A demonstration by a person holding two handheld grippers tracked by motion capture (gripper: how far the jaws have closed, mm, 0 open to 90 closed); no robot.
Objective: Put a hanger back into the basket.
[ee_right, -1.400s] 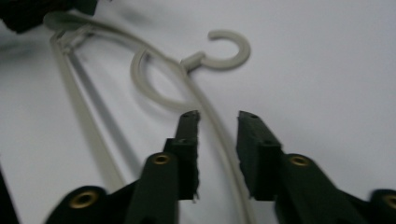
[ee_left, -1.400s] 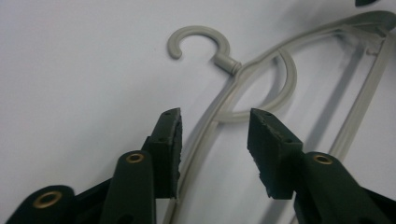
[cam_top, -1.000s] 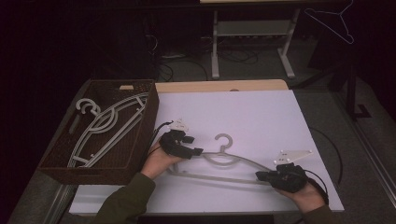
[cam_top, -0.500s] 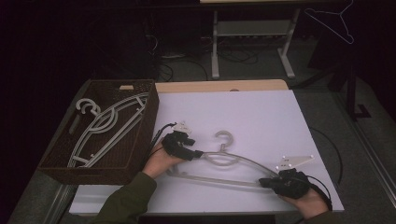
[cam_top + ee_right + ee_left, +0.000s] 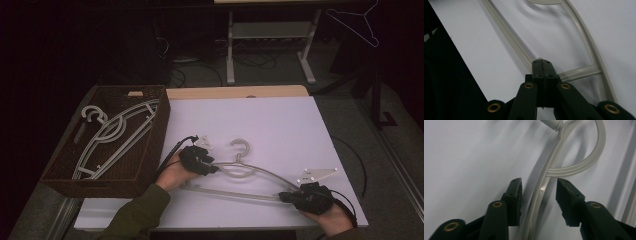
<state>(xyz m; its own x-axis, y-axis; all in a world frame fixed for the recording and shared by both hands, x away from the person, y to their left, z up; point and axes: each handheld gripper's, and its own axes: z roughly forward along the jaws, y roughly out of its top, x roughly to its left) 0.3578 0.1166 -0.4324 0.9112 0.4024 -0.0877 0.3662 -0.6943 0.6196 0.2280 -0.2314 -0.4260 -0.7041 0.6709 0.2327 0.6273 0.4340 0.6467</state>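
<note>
Since the earlier frame, the pale translucent plastic clothes hanger [image 5: 240,172] has slid slightly toward 6 o'clock on the white tabletop [image 5: 280,125], and my right gripper [image 5: 286,196] has travelled with it. Hanger lies flat near the table's 6 o'clock edge, hook at 12 o'clock.

Right gripper: jaws pressed together on the hanger's right end, where shoulder and bottom bar meet; the right gripper view confirms the clamp. Left gripper [image 5: 214,169]: jaws apart, straddling the hanger's left shoulder without touching it, just below the hook's neck.

The dark brown woven wicker basket [image 5: 157,135] sits at 9 o'clock, already holding more pale plastic hangers [image 5: 112,135].

Step in hand, as I judge it: securing a two-point grip before lifting. Next move calls for closing the left jaws squarely on the shoulder, then raising both ends level and carrying toward 9 o'clock, over the basket rim.
</note>
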